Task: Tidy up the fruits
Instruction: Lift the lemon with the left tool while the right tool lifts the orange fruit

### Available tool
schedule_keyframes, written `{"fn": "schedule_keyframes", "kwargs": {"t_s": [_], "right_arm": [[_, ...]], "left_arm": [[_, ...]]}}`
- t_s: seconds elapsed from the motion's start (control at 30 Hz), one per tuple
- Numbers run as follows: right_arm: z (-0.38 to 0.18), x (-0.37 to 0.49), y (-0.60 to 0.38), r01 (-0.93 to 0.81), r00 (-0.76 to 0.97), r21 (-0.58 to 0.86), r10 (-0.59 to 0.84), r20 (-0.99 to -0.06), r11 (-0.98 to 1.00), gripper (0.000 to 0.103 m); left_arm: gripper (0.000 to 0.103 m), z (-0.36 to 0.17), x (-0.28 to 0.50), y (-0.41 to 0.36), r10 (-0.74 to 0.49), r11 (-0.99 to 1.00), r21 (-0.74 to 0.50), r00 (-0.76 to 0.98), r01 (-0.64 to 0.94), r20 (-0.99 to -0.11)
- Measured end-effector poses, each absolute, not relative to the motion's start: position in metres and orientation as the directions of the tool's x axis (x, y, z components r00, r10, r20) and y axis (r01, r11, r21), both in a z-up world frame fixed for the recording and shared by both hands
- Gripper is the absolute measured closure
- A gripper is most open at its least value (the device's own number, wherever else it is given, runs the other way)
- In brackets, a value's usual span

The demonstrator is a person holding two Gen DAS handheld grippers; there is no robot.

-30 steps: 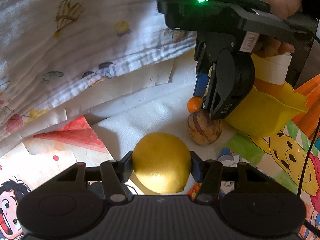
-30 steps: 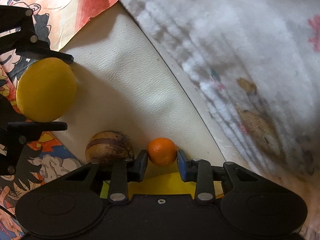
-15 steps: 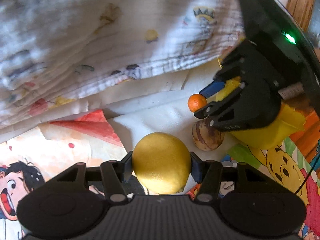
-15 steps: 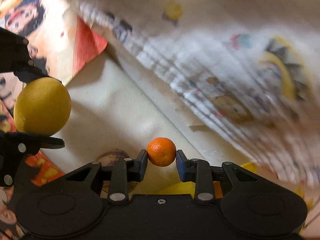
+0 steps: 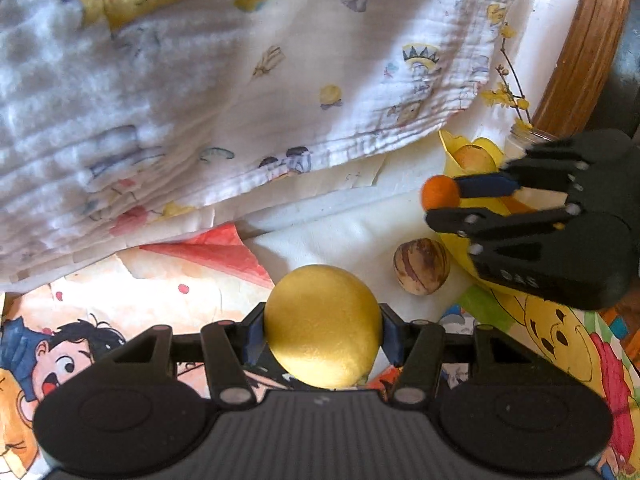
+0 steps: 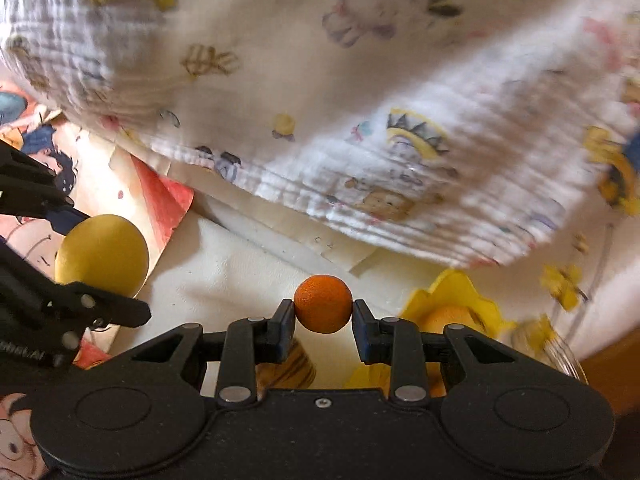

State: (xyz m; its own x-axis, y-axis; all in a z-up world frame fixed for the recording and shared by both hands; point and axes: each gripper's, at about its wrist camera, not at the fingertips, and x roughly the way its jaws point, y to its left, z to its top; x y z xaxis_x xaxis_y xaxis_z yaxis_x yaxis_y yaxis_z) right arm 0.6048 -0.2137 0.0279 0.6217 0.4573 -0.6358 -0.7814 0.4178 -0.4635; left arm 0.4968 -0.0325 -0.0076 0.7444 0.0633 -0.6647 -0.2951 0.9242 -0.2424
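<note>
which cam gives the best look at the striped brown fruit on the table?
Left wrist view: the striped brown fruit sits in the open on the white mat, whole outline and stripes visible. In the right wrist view only a blurred sliver of it shows beneath the right gripper, mostly hidden by its fingers.

Crinkled cotton cloth (image 5: 224, 92); matt, finely pebbled yellow fruit (image 5: 322, 326).

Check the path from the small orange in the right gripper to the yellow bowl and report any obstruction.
Nothing visible blocks it. The right gripper holds the small orange in open air, with the yellow bowl just to its right, already holding one fruit. The blanket lies behind.
</note>
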Motion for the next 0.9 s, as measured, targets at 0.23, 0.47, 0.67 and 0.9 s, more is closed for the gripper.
{"fn": "schedule_keyframes", "kwargs": {"t_s": [0.23, 0.47, 0.67, 0.9], "right_arm": [[0.049, 0.572, -0.239, -0.724, 0.680, -0.431, 0.452, -0.578, 0.539, 0.070], [0.099, 0.511, -0.278, -0.650, 0.741, -0.394, 0.426, -0.520, 0.649, 0.070], [0.135, 0.443, -0.308, -0.591, 0.778, -0.337, 0.407, -0.479, 0.733, 0.070], [0.138, 0.353, -0.338, -0.544, 0.793, -0.235, 0.402, -0.458, 0.806, 0.070]], "left_arm": [[0.042, 0.006, 0.481, -0.037, 0.039, 0.941, -0.231, 0.757, -0.247, -0.653], [0.042, 0.036, 0.452, -0.046, -0.024, 0.960, -0.235, 0.787, -0.155, -0.617], [0.042, 0.066, 0.413, -0.054, -0.096, 0.972, -0.230, 0.800, -0.054, -0.593], [0.042, 0.074, 0.360, -0.068, -0.179, 0.973, -0.222, 0.803, 0.060, -0.568]]}}
